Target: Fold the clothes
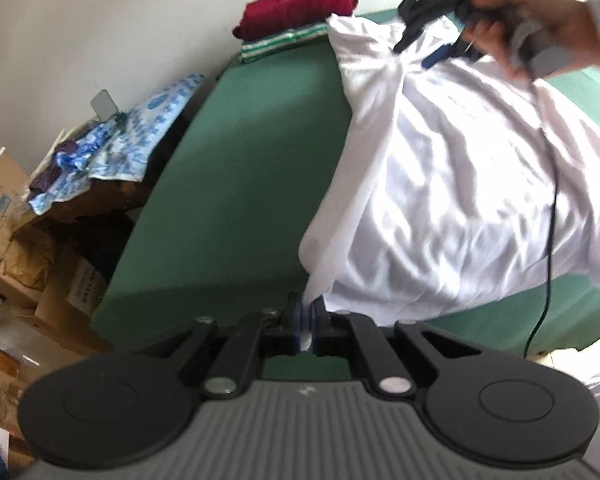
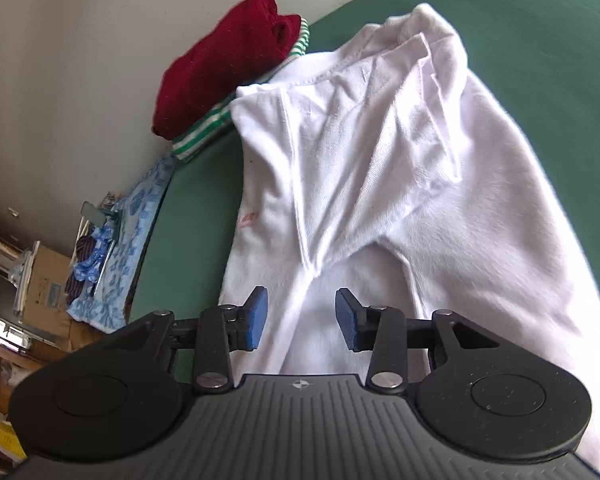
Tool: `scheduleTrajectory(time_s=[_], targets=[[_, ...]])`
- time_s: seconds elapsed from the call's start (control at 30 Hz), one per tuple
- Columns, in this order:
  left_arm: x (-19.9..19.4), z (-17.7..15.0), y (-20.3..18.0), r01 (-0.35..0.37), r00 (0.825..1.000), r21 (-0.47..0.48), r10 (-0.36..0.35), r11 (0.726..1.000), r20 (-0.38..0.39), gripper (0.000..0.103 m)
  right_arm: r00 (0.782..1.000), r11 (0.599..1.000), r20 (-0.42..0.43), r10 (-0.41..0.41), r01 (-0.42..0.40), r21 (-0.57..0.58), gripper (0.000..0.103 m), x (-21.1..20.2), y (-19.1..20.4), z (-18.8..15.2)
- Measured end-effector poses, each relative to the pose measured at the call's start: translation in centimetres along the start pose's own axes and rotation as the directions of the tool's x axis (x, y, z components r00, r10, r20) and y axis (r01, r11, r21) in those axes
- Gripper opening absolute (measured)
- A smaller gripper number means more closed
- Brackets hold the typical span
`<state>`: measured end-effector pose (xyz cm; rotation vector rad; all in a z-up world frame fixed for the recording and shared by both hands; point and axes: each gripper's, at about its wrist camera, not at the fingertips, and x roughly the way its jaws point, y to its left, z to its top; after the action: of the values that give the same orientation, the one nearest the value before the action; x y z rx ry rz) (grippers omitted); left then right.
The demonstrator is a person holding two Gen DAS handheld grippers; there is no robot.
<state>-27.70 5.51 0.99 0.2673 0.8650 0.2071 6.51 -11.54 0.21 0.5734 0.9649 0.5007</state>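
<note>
My left tool (image 1: 305,322) pinches the white T-shirt's (image 1: 452,184) near hem on the green worktop (image 1: 236,184) | my right tool (image 2: 301,318) hovers, gaping and empty, over its upper end (mid-fold, I judge) | next: grip there, then fold.

Right gripper (image 1: 436,46): motion-blurred at 1 o'clock, jaw state unreadable. White shirt (image 2: 380,184): pink print too small to read.
</note>
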Motion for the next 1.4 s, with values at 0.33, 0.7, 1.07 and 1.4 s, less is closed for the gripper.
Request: scheduleTrajectory(time_s=[0.33,0.7,1.07,1.4], targets=[[-4.8,2.9,-3.7,0.076,0.997,-0.043,-0.075,0.996,0.02,0.002,0.999,0.987,0.033,0.029,-0.024,-0.161,0.005,1.2,1.0,2.9],[-1.1,2.8,-10.6,0.27,0.954,-0.061,-0.275,0.961,-0.114,0.003,0.999,0.94,-0.021,-0.043,0.033,-0.34,0.006,3.5,-0.3,3.6],[-3.3,-0.7,-7.3,0.173,0.969,-0.002,-0.171,0.985,-0.178,0.035,0.922,0.875,-0.337,0.194,-0.317,-0.366,0.044,-8.1,-3.0,-1.1],[1.3,1.1,-4.0,0.249,0.963,0.084,-0.238,0.965,-0.125,0.068,0.9,0.767,-0.399,0.176,-0.379,-0.517,0.044,-14.0,-3.2,-14.2]])
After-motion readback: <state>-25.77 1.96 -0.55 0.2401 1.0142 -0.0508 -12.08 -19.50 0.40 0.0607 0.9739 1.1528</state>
